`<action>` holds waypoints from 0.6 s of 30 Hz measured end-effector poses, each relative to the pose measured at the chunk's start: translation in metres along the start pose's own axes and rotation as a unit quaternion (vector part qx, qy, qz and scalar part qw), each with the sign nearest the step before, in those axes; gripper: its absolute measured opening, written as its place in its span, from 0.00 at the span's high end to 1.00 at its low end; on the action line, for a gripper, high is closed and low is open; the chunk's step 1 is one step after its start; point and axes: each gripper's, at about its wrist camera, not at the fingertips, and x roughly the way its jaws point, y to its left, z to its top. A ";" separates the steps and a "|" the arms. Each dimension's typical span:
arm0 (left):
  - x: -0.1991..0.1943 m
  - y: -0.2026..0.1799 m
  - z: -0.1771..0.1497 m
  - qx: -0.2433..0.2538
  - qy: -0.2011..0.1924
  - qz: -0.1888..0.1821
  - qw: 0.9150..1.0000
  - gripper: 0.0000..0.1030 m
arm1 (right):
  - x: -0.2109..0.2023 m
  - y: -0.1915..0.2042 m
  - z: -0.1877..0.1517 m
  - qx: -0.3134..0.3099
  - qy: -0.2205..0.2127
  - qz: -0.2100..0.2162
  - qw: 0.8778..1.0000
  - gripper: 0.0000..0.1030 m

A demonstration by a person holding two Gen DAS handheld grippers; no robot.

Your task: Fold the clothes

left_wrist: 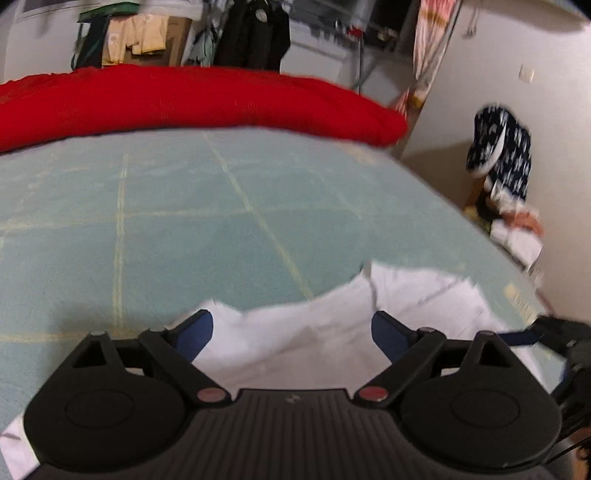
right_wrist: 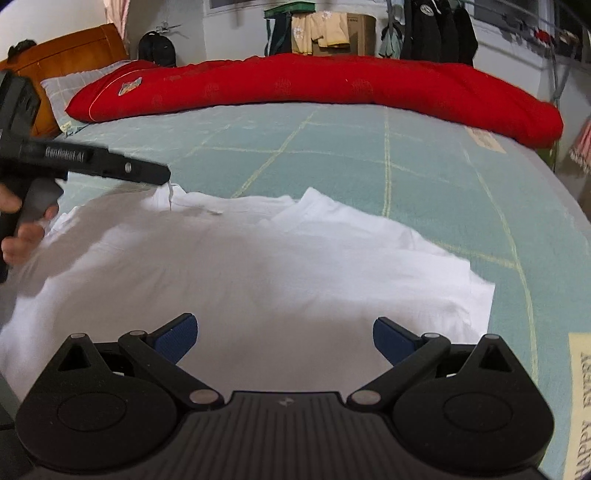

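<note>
A white garment (right_wrist: 258,266) lies spread flat on the pale green bed sheet (right_wrist: 424,177), with a folded flap (right_wrist: 332,210) at its far edge. My right gripper (right_wrist: 284,321) is open above the garment's near part, nothing between its blue pads (right_wrist: 177,338). My left gripper (left_wrist: 291,321) is also open, hovering over the garment's (left_wrist: 295,350) far left edge with nothing held. From the right wrist view, the left gripper (right_wrist: 159,175) reaches in from the left, held by a hand (right_wrist: 22,236). In the left wrist view the right gripper (left_wrist: 554,332) shows blurred at the right edge.
A rolled red quilt (right_wrist: 332,85) lies across the far side of the bed. A pillow (right_wrist: 74,85) and wooden headboard (right_wrist: 66,48) are at far left. Clothes hang behind (right_wrist: 439,33). A pile of clothes (left_wrist: 506,177) sits by the wall off the bed's right side.
</note>
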 end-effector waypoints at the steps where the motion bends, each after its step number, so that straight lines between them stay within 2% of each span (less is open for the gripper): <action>1: 0.009 0.001 -0.002 -0.004 0.013 0.010 1.000 0.10 | -0.001 0.000 -0.001 0.003 0.002 0.000 1.000 0.00; 4: 0.027 0.006 -0.003 -0.015 0.026 0.032 0.999 0.10 | -0.008 0.000 -0.006 0.003 0.003 0.001 1.000 0.00; 8: 0.022 0.003 0.010 -0.028 0.026 0.049 0.998 0.10 | -0.024 -0.006 -0.013 0.007 -0.004 0.002 1.000 0.00; 10: 0.008 -0.003 0.011 -0.032 0.025 0.044 0.998 0.10 | -0.029 -0.009 -0.014 0.012 -0.008 -0.004 1.000 0.00; 13: -0.026 -0.027 0.007 -0.005 0.016 0.034 0.999 0.10 | -0.037 -0.013 -0.018 0.028 -0.018 0.003 0.999 0.00; 15: -0.049 -0.048 -0.003 0.017 0.012 0.027 0.999 0.10 | -0.039 -0.012 -0.022 0.029 -0.023 0.016 0.999 0.00; 18: -0.076 -0.072 -0.024 0.018 0.015 0.011 1.000 0.09 | -0.039 -0.006 -0.027 0.025 -0.026 0.029 0.999 0.00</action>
